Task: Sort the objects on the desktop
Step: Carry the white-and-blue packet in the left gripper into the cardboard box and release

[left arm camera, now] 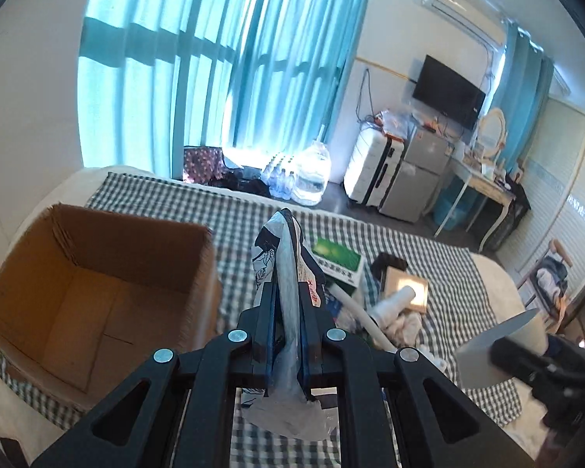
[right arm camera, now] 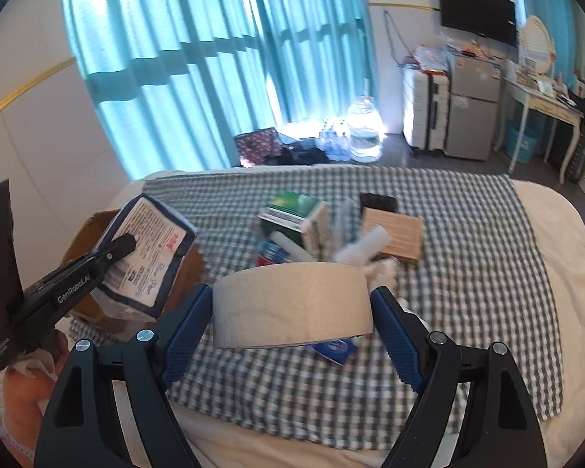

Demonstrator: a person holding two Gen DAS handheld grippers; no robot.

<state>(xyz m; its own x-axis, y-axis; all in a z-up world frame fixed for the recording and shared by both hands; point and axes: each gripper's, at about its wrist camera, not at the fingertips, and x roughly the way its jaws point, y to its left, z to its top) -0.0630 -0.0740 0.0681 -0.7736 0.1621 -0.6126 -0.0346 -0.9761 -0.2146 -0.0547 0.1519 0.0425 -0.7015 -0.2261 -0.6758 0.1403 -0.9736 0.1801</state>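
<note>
My left gripper [left arm camera: 288, 286] is shut on a flat plastic packet [left arm camera: 282, 249] with a white printed label and a dark blue border, held up in the air. The right wrist view shows that packet [right arm camera: 148, 249] in front of the open cardboard box [right arm camera: 84, 234]. In the left wrist view the box [left arm camera: 97, 284] lies low and to the left, and it looks empty. My right gripper [right arm camera: 292, 298] holds a wide beige tape roll [right arm camera: 292, 308] between its blue pads, above the checked cloth [right arm camera: 468, 241]. The roll [left arm camera: 487, 347] also appears at the right edge of the left wrist view.
A pile lies on the cloth: a green box [right arm camera: 292, 210], a wooden board [right arm camera: 394, 234], a white tube [right arm camera: 364, 245] and a blue packet [right arm camera: 335, 349]. Beyond the bed stand water bottles [right arm camera: 364, 132], a white suitcase [right arm camera: 425, 109], a small fridge [right arm camera: 472, 113] and a dressing table [right arm camera: 542, 97].
</note>
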